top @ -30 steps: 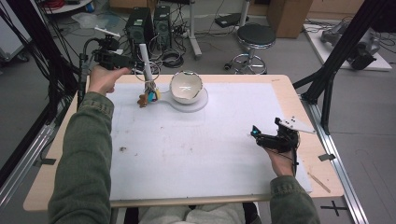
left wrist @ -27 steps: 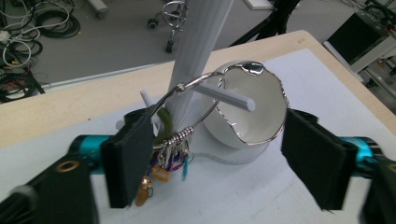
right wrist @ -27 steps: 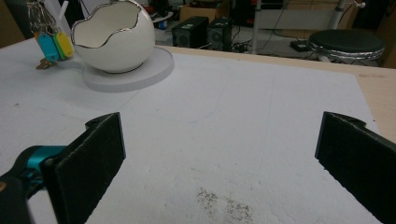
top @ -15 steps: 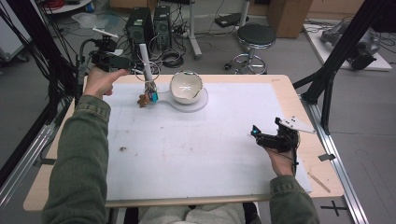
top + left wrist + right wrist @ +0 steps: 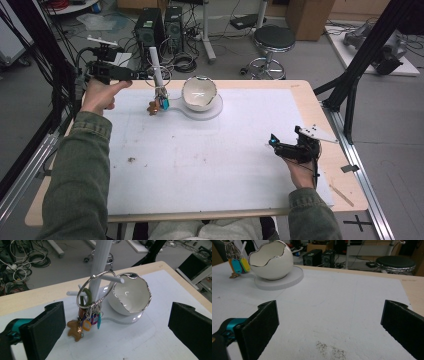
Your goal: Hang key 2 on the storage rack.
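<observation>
L gripper (image 5: 115,325) has just opened its jaws wide, nothing btwn them. Key ring (image 5: 96,290) hangs off a peg of the white stand (image 5: 98,262), charms dangling straight down, touching mat (image 5: 200,160). Egg-shaped bowl (image 5: 131,296) just beside. R gripper (image 5: 329,322) released too, near mat's right edge, bare mat ahead.

Open tool (image 5: 329,327) facing eggshell bowl (image 5: 271,261)

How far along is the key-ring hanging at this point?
Done: the key ring hangs on a peg of the white stand, beside the egg-shaped bowl. In hand: nothing; the left gripper has just been opening, jaws wide and empty. Left: apparently only withdrawing; the right gripper rests open.
</observation>
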